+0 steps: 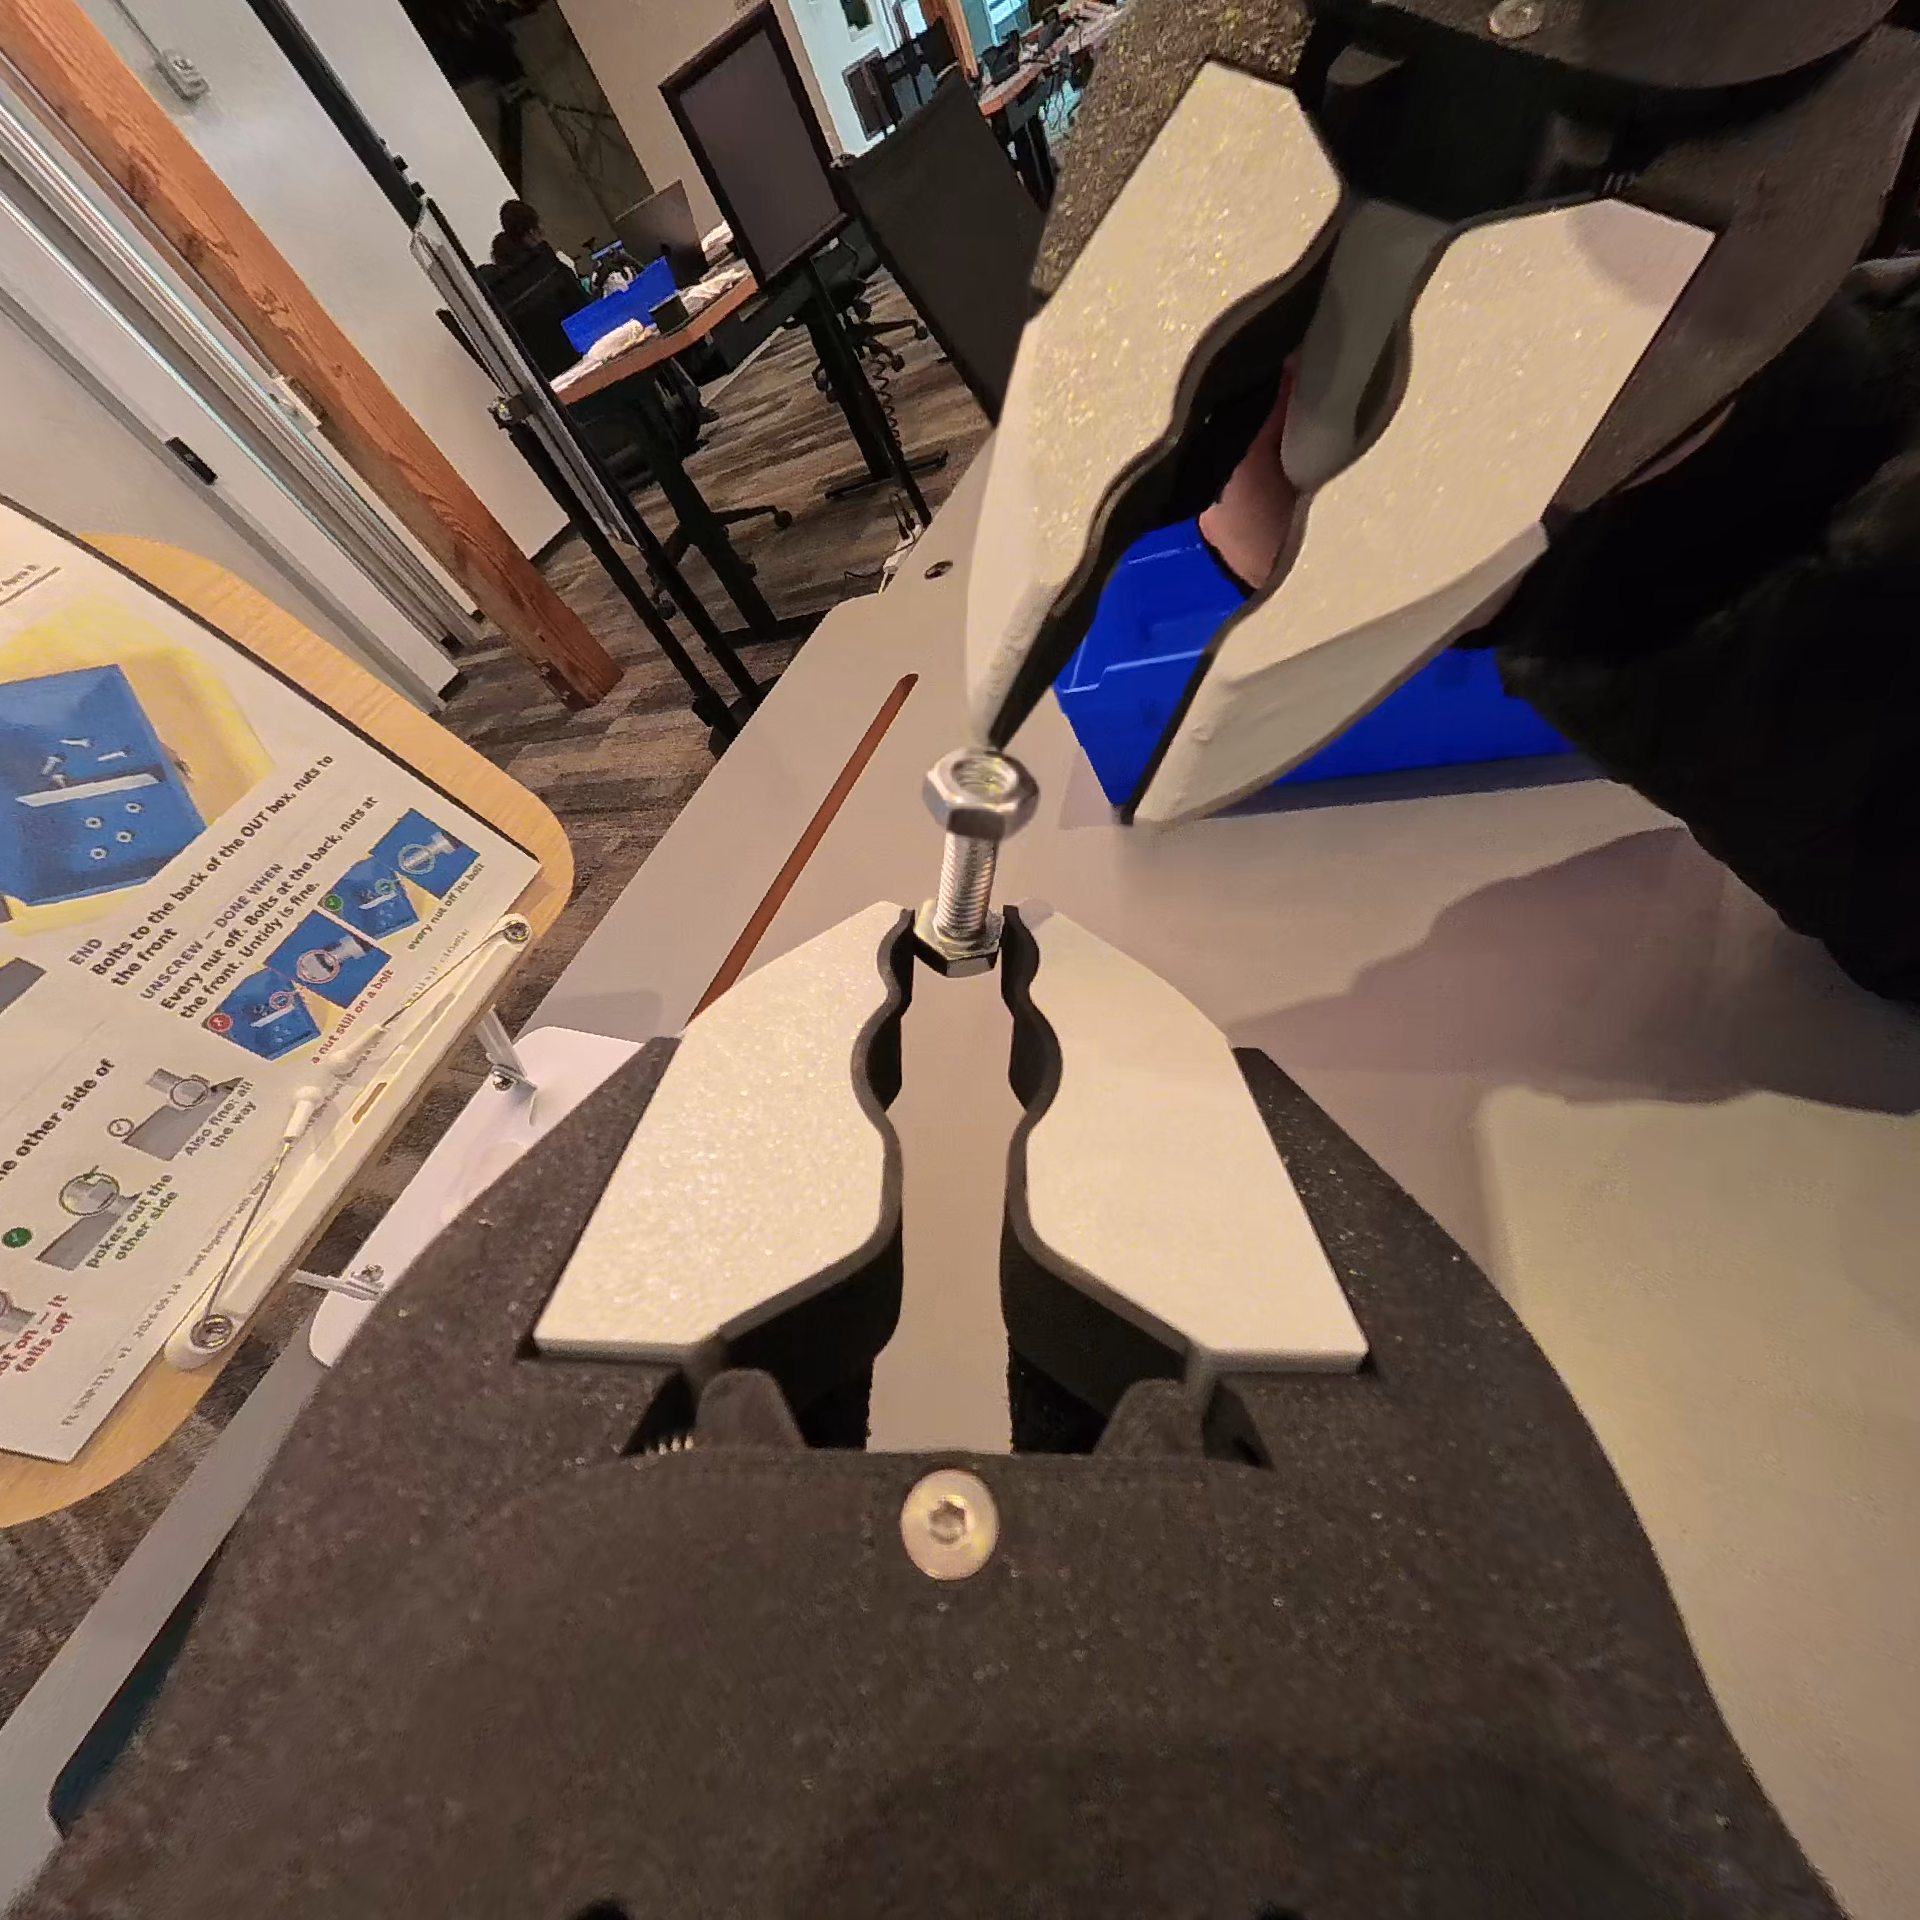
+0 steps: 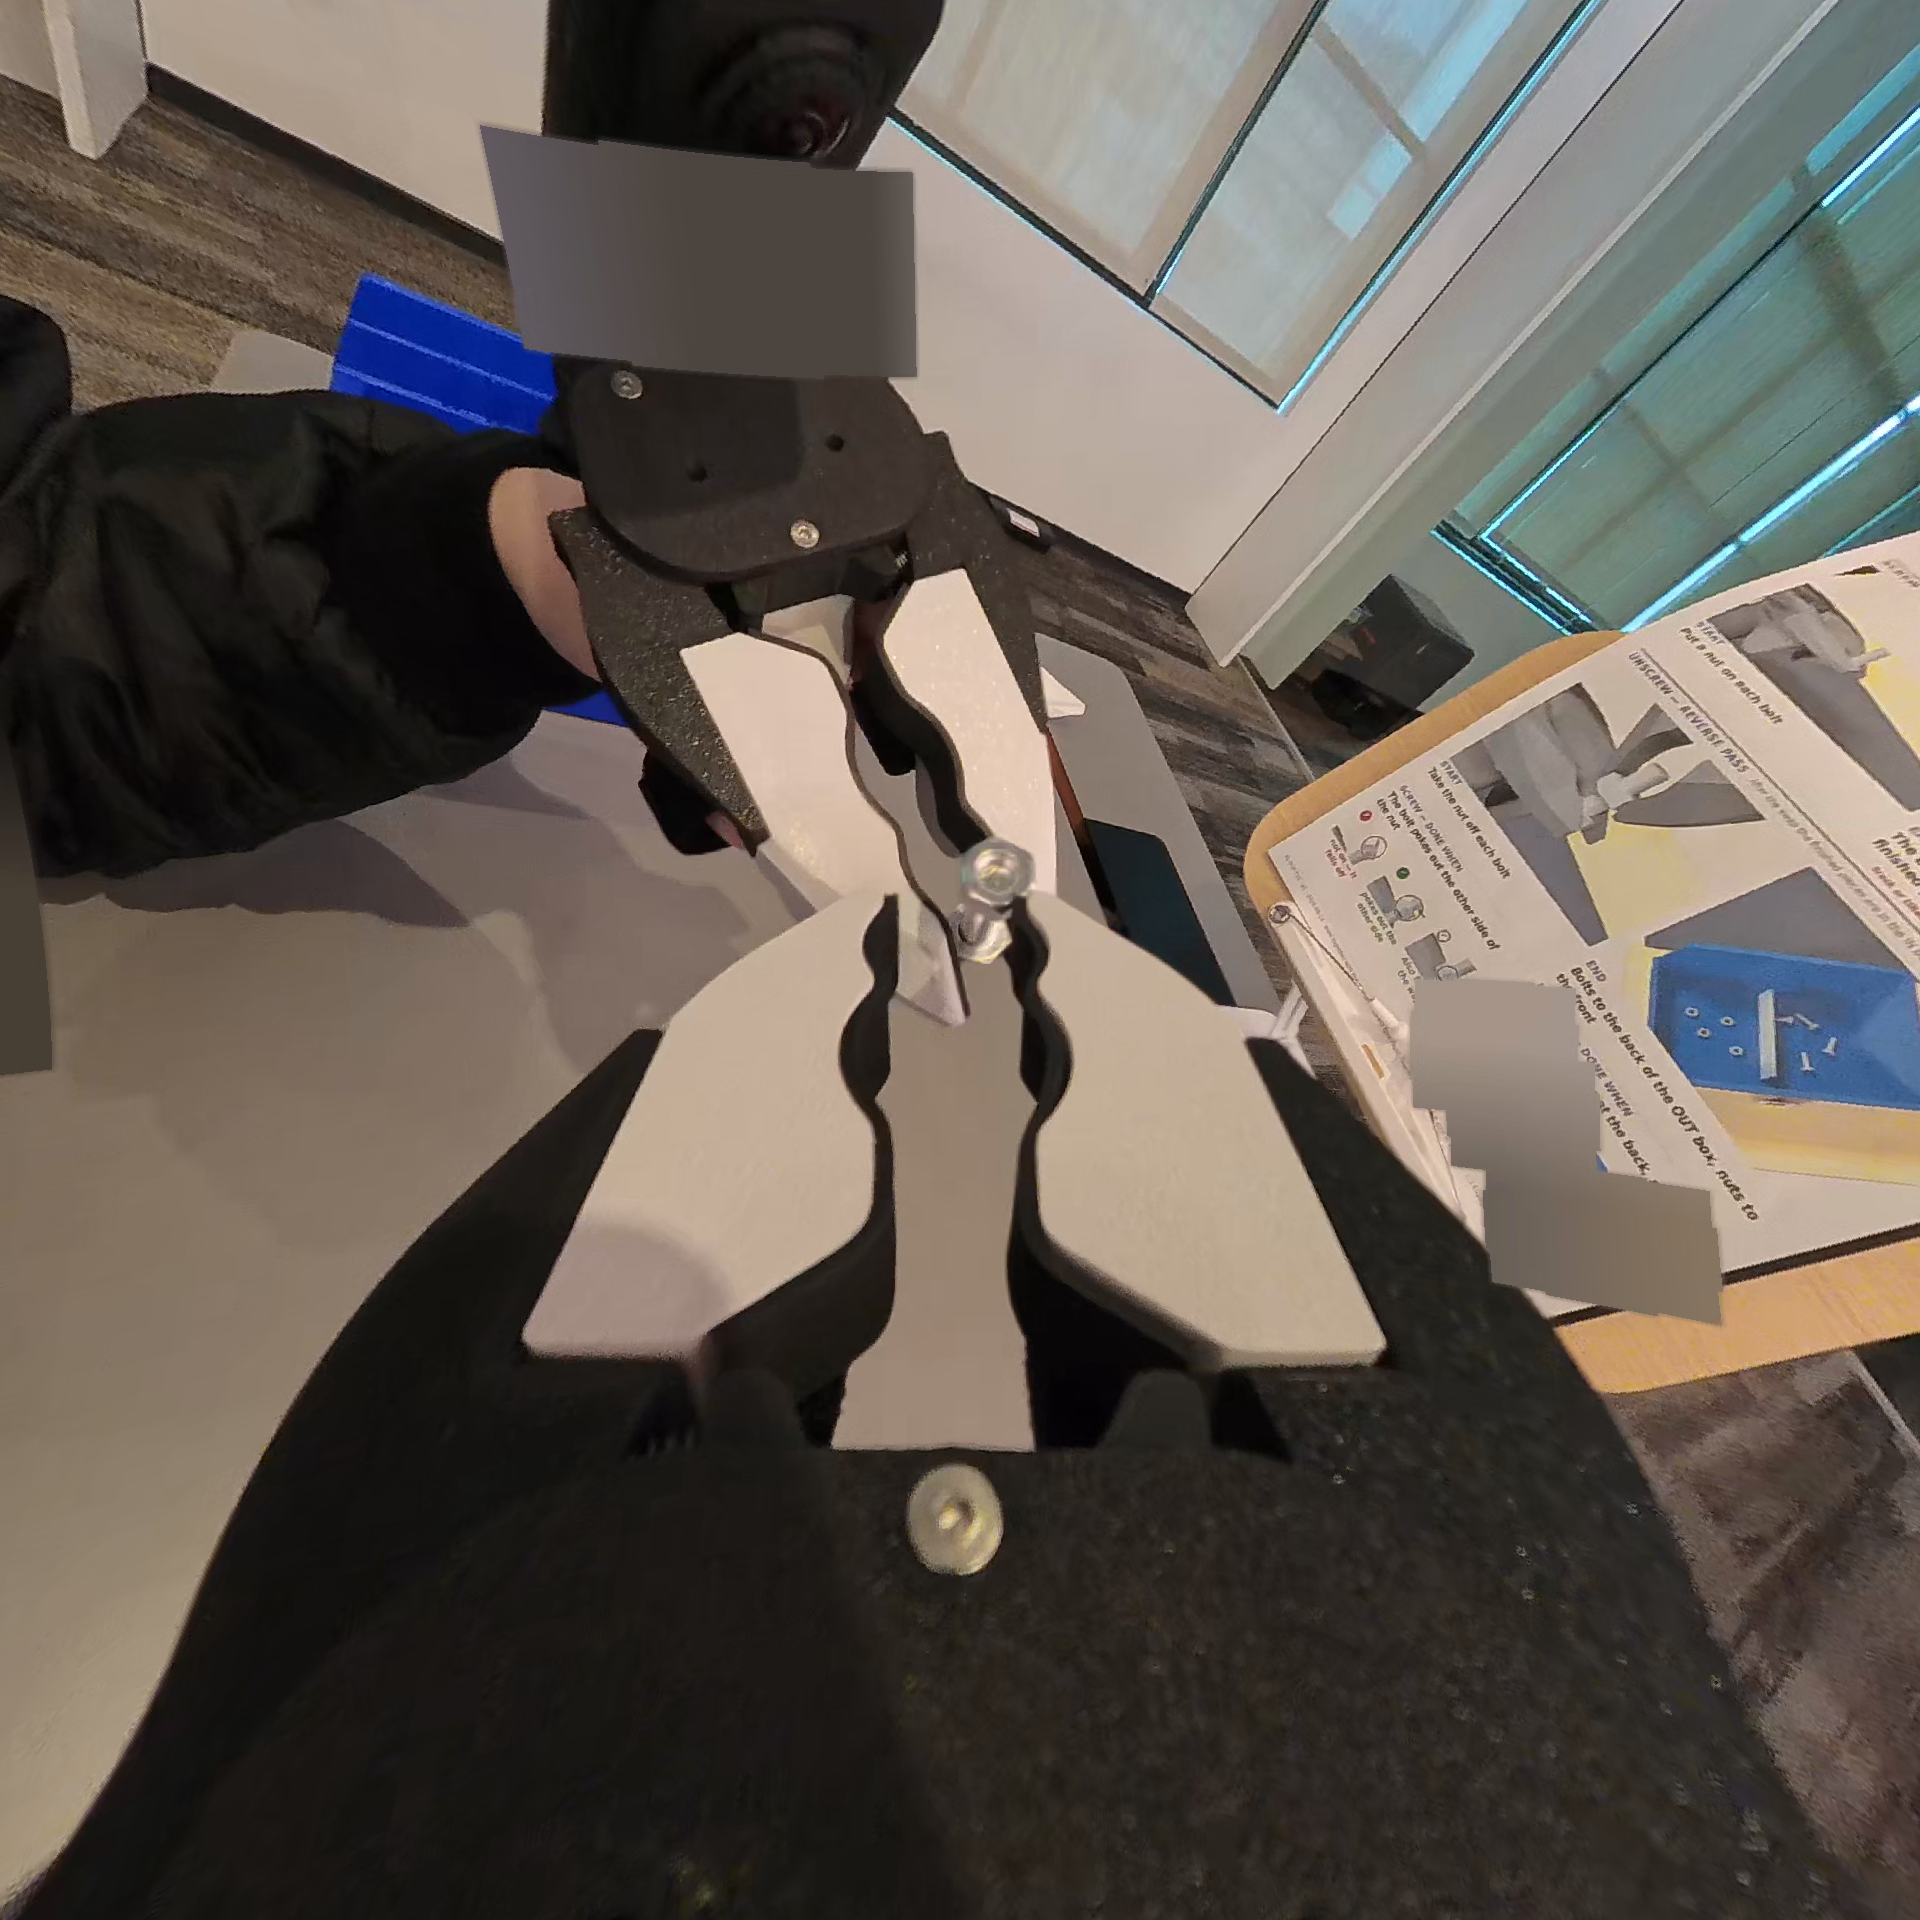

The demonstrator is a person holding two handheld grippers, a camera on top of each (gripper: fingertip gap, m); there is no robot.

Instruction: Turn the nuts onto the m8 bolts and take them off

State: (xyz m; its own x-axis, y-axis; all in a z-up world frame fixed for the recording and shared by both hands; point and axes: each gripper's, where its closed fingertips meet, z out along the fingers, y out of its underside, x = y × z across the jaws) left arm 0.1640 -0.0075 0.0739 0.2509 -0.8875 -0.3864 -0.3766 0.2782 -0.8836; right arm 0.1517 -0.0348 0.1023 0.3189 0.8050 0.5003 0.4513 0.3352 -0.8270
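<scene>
Left hand-held gripper (image 1: 954,940) pinching bolt (image 1: 964,883) by its head, frame centre, shank upright, nut (image 1: 981,788) at the tip. Right hand-held gripper (image 1: 1060,779) spread, one fingertip (image 1: 987,717) touching nut. Blue bin (image 1: 1164,665) behind on grey table (image 1: 1558,1039)

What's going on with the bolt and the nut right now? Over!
Left gripper clamped on bolt head. Nut sits on bolt's tip. Right gripper open, one fingertip at nut. Nothing in the way.
</scene>
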